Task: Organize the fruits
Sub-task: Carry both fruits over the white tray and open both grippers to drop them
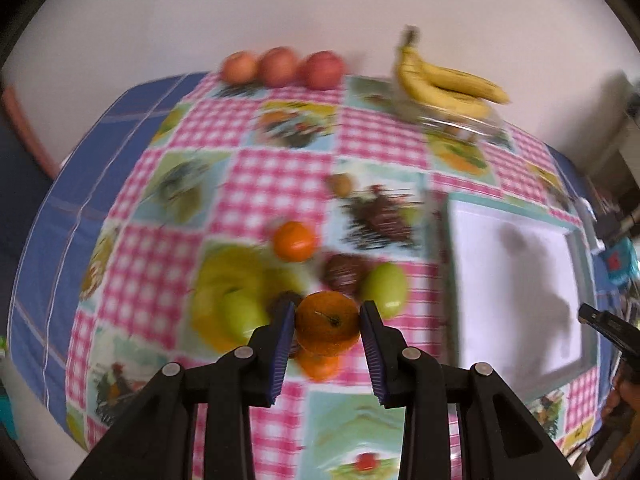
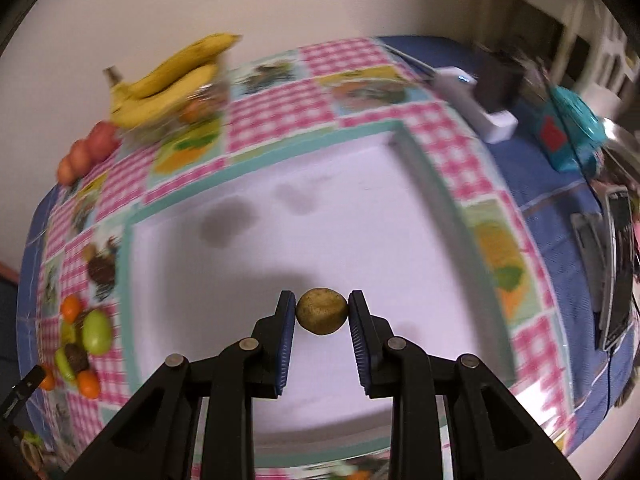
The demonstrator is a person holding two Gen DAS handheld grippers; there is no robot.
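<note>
right tongs [image 2: 322, 312] clamp a small round brownish fruit [image 2: 321, 311] directly above the white rectangular tray [image 2: 360, 208]; left tongs [image 1: 326, 320] clamp a round orange [image 1: 327, 322].

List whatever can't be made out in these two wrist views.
- Left wrist view: the fruit under the held orange, mostly hidden by it and the left claw.
- Left wrist view: contents of the clear container under the bananas, blurred.
- Right wrist view: items past the white tray at the right edge, smeared by motion.
</note>
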